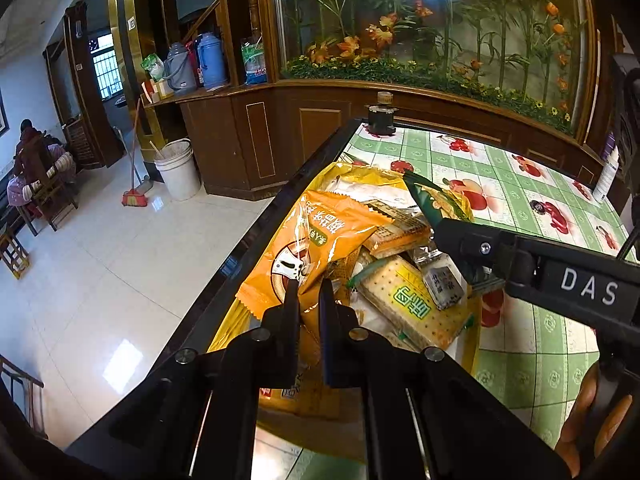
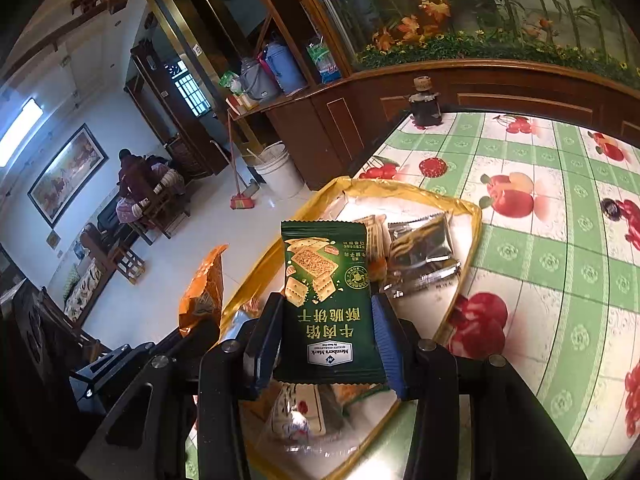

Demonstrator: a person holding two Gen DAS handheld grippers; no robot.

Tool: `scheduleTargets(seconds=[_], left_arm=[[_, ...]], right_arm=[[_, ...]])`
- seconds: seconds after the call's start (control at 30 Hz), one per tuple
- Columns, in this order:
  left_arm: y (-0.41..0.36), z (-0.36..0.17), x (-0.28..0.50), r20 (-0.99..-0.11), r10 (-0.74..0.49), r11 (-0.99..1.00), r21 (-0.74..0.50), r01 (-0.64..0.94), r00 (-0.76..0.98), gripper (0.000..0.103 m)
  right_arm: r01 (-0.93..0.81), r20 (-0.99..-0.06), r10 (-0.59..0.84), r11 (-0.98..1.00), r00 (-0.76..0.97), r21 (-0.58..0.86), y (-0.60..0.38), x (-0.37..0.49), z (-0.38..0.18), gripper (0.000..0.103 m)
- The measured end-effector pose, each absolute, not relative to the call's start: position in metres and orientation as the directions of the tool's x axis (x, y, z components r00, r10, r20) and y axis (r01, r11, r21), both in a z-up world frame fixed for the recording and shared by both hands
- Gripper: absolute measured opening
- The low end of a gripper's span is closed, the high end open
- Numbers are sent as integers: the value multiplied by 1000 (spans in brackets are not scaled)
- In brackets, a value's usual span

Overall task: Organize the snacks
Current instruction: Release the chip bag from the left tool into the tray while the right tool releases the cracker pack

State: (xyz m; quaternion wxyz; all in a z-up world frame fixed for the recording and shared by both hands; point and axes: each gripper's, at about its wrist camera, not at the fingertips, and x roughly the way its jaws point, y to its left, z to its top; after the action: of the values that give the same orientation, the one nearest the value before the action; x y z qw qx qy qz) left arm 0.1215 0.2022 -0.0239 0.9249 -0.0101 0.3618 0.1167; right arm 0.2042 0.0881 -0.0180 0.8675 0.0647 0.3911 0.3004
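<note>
Green packet (image 2: 328, 304): sitting between the right gripper's (image 2: 330, 336) blue pads, long axis running along the fingers, top edge pointing away from the wrist. It is hanging clear above the yellow bag (image 2: 460, 200), not touching the snacks below. Jaws are standing part open, clamped on the packet's two long sides.

Orange packet (image 1: 320, 240): the left gripper (image 1: 310, 300) is pinching its lower corner, jaws nearly together on the thin film. The rest of the packet is fanning up and away from the tips, over the bag's edge nearest the table rim (image 1: 256, 240).

Loose snacks are lying in the open bag: a cracker pack (image 1: 404, 300) flat beside the left tips, silver packets (image 2: 424, 256) toward the bag's far side.

Key relation: both packets are already gripped, so each is lying straight ahead of its own jaws. In the left view the right gripper (image 1: 430, 216) is reaching in from the right, above the heap, green packet (image 1: 432, 196) leading.

Judgement: sorting is mid-way; next is probably carrying each packet to a spot on the tablecloth (image 1: 520, 184).
</note>
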Motion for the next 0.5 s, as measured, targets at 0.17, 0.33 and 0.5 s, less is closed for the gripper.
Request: scheduleTargets(seconds=[0.17, 0.33, 0.5], left_arm=[[202, -28, 132, -676, 215, 971, 74, -226, 704, 6], [202, -31, 141, -681, 216, 971, 75, -226, 700, 6], [203, -32, 147, -685, 209, 973, 71, -221, 698, 6]], right_arm=[[-467, -646, 566, 815, 512, 343, 92, 221, -21, 45], [-458, -658, 554, 823, 511, 338, 93, 234, -26, 45], [-456, -667, 545, 827, 508, 329, 94, 246, -32, 45]])
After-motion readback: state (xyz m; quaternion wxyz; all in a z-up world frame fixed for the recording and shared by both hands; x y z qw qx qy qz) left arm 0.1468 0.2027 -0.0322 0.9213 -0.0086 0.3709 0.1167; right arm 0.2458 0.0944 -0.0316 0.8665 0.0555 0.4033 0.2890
